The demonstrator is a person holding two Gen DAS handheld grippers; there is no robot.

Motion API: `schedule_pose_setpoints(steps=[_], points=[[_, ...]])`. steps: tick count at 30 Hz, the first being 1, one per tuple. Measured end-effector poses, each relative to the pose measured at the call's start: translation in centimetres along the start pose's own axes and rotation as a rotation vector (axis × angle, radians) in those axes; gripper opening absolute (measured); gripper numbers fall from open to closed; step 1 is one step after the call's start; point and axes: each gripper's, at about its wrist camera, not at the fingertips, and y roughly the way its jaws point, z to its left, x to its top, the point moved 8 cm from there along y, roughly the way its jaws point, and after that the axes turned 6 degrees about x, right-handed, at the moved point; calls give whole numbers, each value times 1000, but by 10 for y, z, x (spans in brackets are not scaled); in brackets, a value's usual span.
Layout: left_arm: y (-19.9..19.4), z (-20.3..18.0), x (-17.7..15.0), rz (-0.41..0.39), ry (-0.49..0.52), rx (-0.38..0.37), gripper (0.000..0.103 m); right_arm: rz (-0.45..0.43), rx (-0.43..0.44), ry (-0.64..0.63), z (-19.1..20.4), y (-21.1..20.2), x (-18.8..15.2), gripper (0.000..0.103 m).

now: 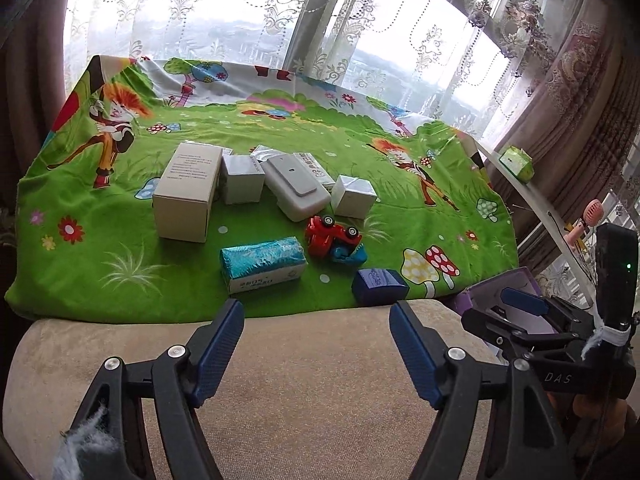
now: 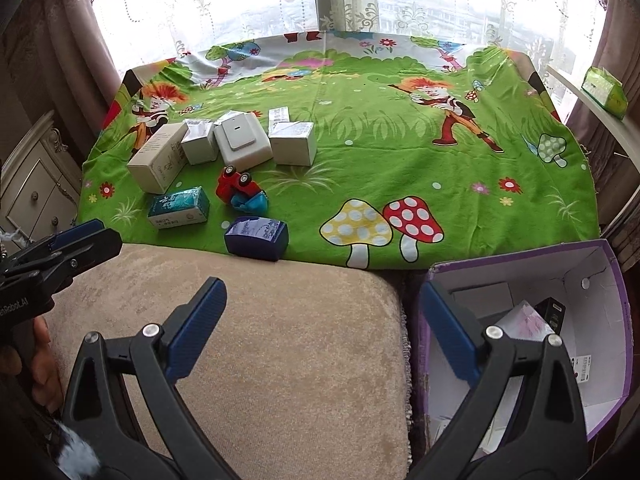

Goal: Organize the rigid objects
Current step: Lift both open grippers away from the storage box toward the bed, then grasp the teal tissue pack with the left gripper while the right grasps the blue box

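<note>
On the green cartoon cloth [image 1: 420,216] lies a cluster of things: a tall white box [image 1: 188,196], small white boxes [image 1: 354,196], a grey device [image 1: 296,188], an overturned red toy car [image 1: 332,236], a teal tissue pack [image 1: 262,264] and a dark blue box [image 1: 380,286] at the cloth's near edge. My left gripper [image 1: 317,316] is open over the beige cushion [image 1: 320,380], with nothing between its fingers. My right gripper [image 2: 322,292] is open too and holds nothing. It straddles the cushion's edge and the purple box [image 2: 612,280], which holds a few items.
A white ledge at the right carries a green pack [image 2: 604,90], and a pink fan [image 1: 592,216] sits below it. A cream dresser [image 2: 32,188] stands at the left. Lace curtains and a window lie behind the cloth. The cloth's right half holds nothing.
</note>
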Motion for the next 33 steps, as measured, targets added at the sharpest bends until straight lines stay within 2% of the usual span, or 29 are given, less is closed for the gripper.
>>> schedule_pose_setpoints(steps=[12,28,33], points=[[29,18,4,88,-83,30,76,61,19,-55,29,34,12,98],[82,25,20,198,-157,110,76,129,-30,-57,36,75,24,94],[92,27,22,221,-160,141,76,139,-50,-58,37,85,27,90]])
